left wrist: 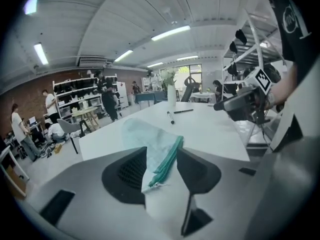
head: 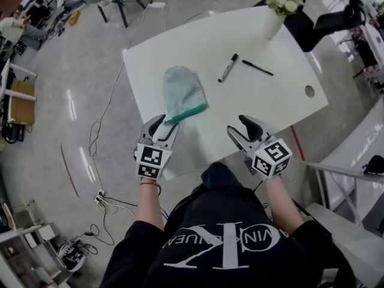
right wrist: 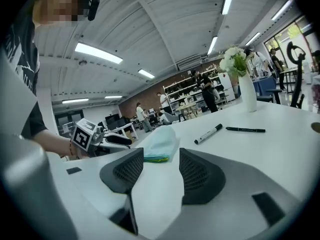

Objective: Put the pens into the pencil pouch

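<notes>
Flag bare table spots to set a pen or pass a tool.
Widest bare patch of the table: between pencil pouch, right tool and the marker. Also free: the far-left corner beyond the pouch, and between black pen and the round hole. Crowded: marker and pen close together, vase beyond them; left tool at the pouch's zip.

Open-plan office: white table [head: 270, 104], stocked shelves [left wrist: 75, 91], ceiling strip lights [left wrist: 170, 32]
</notes>
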Demonstrator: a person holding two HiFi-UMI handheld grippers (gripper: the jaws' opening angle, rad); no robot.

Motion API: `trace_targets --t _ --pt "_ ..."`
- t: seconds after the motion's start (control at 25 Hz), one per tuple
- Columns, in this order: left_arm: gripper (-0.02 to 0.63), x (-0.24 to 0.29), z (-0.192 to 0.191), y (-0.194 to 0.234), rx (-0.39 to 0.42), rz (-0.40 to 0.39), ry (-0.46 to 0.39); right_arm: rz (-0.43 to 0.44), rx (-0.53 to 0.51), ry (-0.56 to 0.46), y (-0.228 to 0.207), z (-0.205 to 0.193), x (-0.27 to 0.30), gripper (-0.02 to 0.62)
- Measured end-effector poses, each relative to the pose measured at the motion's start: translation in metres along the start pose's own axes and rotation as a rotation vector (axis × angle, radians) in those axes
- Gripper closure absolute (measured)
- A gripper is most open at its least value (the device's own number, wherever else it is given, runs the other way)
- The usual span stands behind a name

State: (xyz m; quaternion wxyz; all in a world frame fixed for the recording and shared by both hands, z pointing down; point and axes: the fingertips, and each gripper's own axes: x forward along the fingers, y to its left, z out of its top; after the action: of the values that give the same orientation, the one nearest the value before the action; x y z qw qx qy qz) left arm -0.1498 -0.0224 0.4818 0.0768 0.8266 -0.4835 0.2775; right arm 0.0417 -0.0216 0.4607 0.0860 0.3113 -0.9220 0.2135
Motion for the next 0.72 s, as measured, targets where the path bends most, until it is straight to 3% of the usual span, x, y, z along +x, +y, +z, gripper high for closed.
trace_targets --t 0.08,0.24,0.36,0.72 --pt "0.416 0.013 -0.002 0.002 0.066 -0.012 0.055 0.012 0.002 0.003 -0.008 0.004 0.006 0.368" --pt "0.402 0.035 -0.011 -0.005 0.278 -0.049 0.188 0.029 0.016 0.013 -0.024 0.005 0.017 0.370" --pt "0.397 0.047 -0.015 -0.009 0.364 -0.087 0.245 0.052 0.017 0.022 -0.030 0.005 0.021 0.370" --pt "0.403 0.066 -0.031 -0.011 0.367 -0.261 0.371 0.073 0.029 0.054 -0.032 -0.001 0.032 0.370"
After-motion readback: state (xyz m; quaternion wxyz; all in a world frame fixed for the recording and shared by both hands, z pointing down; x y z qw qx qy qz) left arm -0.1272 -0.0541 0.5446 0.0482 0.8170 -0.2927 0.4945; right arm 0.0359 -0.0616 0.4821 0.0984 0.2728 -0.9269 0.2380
